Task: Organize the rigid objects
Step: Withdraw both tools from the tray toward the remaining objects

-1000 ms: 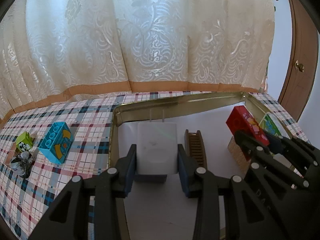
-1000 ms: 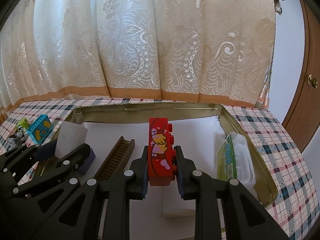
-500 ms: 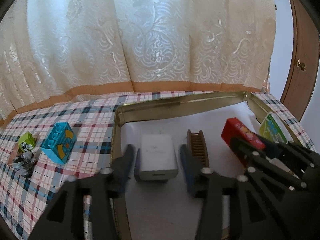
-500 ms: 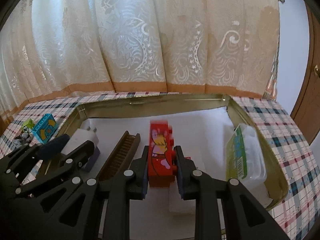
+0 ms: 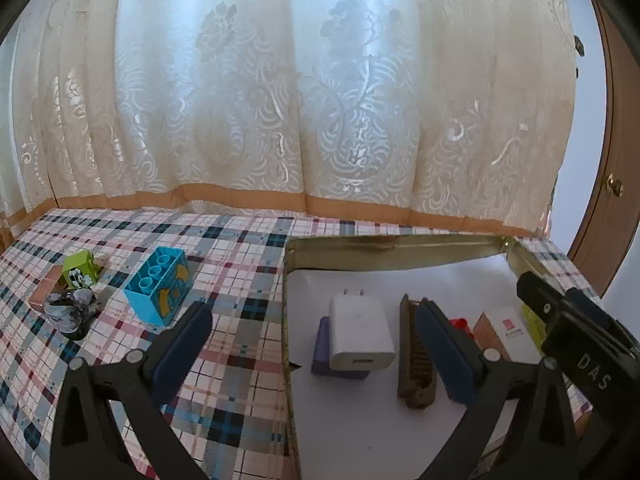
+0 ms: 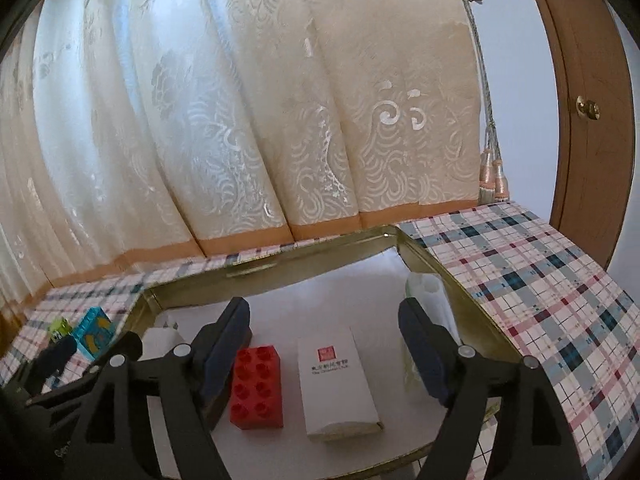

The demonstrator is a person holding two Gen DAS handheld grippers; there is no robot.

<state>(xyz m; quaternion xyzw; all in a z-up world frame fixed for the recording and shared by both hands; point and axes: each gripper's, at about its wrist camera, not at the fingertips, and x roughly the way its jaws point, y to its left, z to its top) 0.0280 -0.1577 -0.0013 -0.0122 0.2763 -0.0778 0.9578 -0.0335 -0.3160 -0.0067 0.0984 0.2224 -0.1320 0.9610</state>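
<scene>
My left gripper (image 5: pixel 312 350) has just been opening and now stands spread wide with nothing pinched. The white plastic plug-in charger (image 5: pixel 360 334) it framed lies flat on a small purple block (image 5: pixel 322 346) on the white liner of the shallow gold metal tray (image 5: pixel 392 246), its prongs pointing toward the top of the frame, clear of both pads. My right gripper (image 6: pixel 324 354) has likewise just been opening. The red plastic studded brick (image 6: pixel 256 386) rests studs-up on the liner just inside its left finger, untouched as far as I can tell, beside a white cardboard box with a red seal (image 6: pixel 336 380).

What remains, I judge, sits outside the tray. The turquoise plastic studded brick (image 5: pixel 158 286) lies on the plaid tablecloth (image 5: pixel 240 264) at middle left of the left wrist view, up and left of my left fingertip (image 5: pixel 188 336), with a lime-green printed block (image 5: pixel 80 270) farther left. The brick's long axis runs slantwise, from lower right up to upper left in the frame. My left hand is plainly nearer to it. In the right wrist view it is small at far left, beyond the tray wall.
</scene>
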